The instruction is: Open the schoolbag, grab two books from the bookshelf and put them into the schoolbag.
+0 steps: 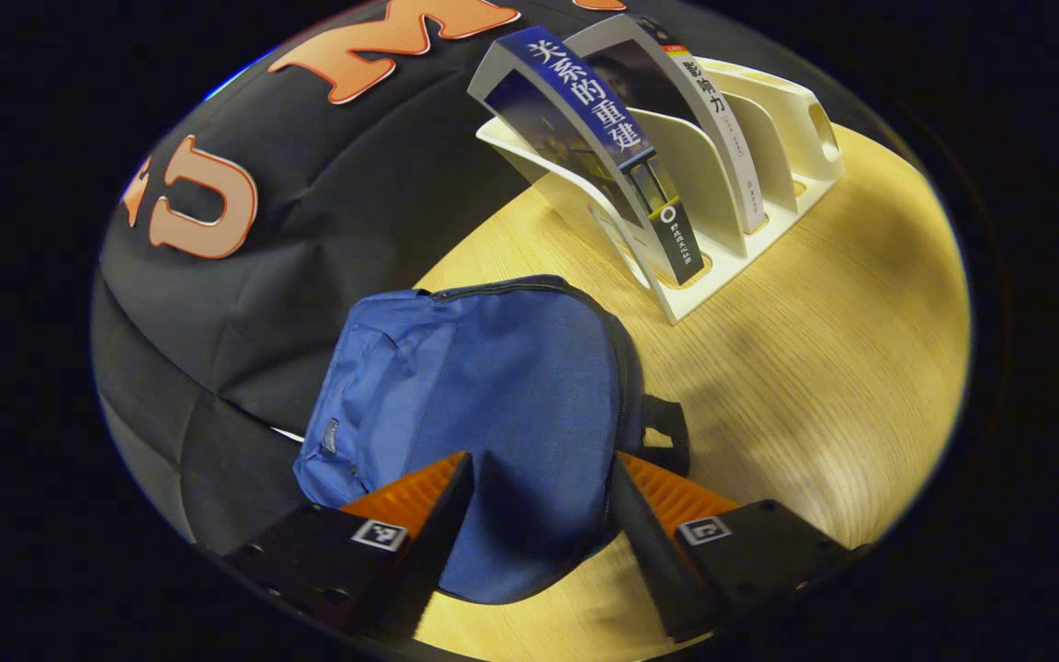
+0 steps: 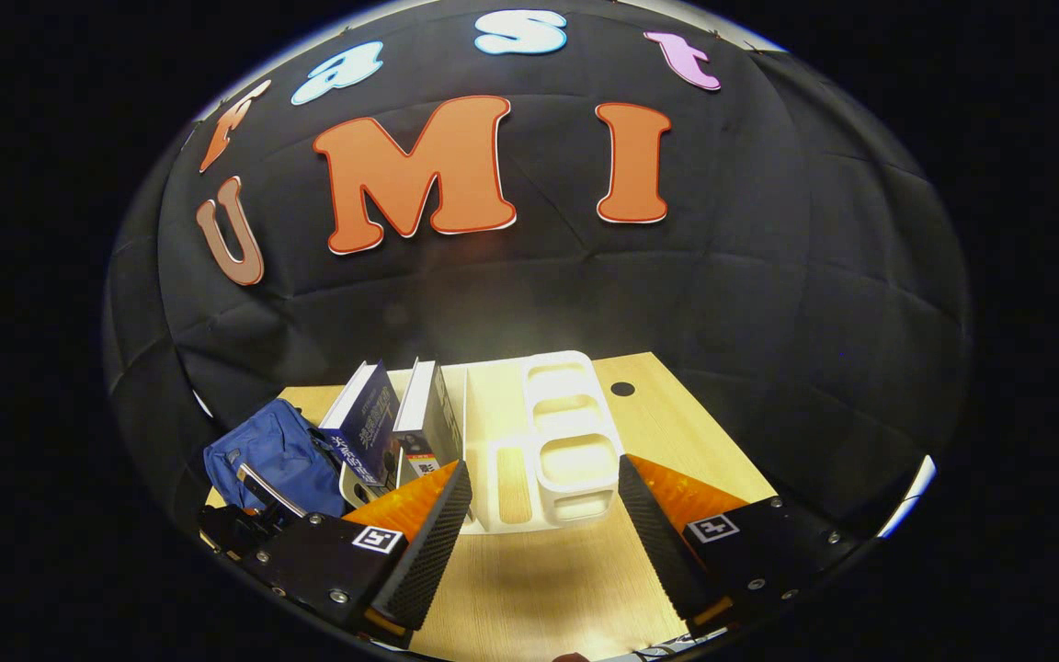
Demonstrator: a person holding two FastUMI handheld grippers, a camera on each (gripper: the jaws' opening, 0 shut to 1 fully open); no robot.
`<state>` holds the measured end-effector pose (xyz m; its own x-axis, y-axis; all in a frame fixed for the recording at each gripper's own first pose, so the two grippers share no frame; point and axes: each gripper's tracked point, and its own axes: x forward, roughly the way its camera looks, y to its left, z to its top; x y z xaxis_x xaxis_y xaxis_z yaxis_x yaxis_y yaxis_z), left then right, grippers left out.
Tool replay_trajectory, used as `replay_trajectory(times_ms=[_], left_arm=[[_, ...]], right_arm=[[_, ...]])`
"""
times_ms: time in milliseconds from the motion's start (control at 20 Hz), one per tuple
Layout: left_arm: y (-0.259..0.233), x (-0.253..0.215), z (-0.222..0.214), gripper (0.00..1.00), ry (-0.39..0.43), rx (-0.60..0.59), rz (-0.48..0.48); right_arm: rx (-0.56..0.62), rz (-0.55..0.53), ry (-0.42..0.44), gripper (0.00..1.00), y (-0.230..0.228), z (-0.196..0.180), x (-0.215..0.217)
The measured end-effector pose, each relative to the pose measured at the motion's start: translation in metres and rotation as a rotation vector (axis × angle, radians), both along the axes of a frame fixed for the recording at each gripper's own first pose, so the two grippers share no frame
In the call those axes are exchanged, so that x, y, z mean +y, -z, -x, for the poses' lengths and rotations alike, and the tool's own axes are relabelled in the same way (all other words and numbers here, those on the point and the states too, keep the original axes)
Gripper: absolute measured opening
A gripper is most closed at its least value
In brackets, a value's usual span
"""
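A blue schoolbag (image 1: 483,405) lies flat on the wooden table (image 1: 814,386), its zip shut along the top edge. My left gripper (image 1: 543,478) hovers just above the bag, open, its fingers spread over the fabric. A white bookshelf (image 1: 732,184) stands behind the bag with a blue book (image 1: 585,138) and a white-spined book (image 1: 704,119) leaning in its slots. In the right gripper view my right gripper (image 2: 543,487) is open in front of the bookshelf (image 2: 548,441), with the two books (image 2: 396,418) at its left end and the schoolbag (image 2: 277,450) further left.
The black cloth wall (image 2: 529,276) closes off the back of the table. The other gripper's dark body (image 2: 244,515) shows low at the left of the right gripper view, over the bag. A small round hole (image 2: 622,388) sits in the table behind the shelf.
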<state>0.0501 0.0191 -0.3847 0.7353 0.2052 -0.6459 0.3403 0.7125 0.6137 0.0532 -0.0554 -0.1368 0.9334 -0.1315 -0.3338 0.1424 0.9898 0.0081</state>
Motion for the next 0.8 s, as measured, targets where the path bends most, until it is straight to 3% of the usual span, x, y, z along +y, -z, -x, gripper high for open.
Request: replay_trajectory(times_ms=[150, 200, 300, 550, 800], left_arm=[[0.004, -0.004, 0.001, 0.73, 0.022, 0.038, 0.001], [0.005, -0.001, 0.001, 0.84, 0.023, 0.044, -0.012], [0.007, -0.005, 0.003, 0.92, 0.029, 0.064, 0.005], [-0.003, 0.002, 0.000, 0.11, 0.002, 0.029, -0.092], [-0.009, 0.001, -0.003, 0.04, 0.052, 0.078, -0.076]], right_arm=[[-0.003, 0.005, -0.008, 0.96, -0.003, -0.002, 0.002], [-0.005, 0.005, -0.009, 0.96, -0.003, -0.002, 0.003], [-0.006, 0.000, -0.009, 0.96, -0.004, -0.004, 0.003], [-0.013, -0.009, -0.010, 0.97, -0.007, -0.006, 0.004], [-0.030, -0.014, -0.017, 0.97, -0.011, -0.005, 0.002]])
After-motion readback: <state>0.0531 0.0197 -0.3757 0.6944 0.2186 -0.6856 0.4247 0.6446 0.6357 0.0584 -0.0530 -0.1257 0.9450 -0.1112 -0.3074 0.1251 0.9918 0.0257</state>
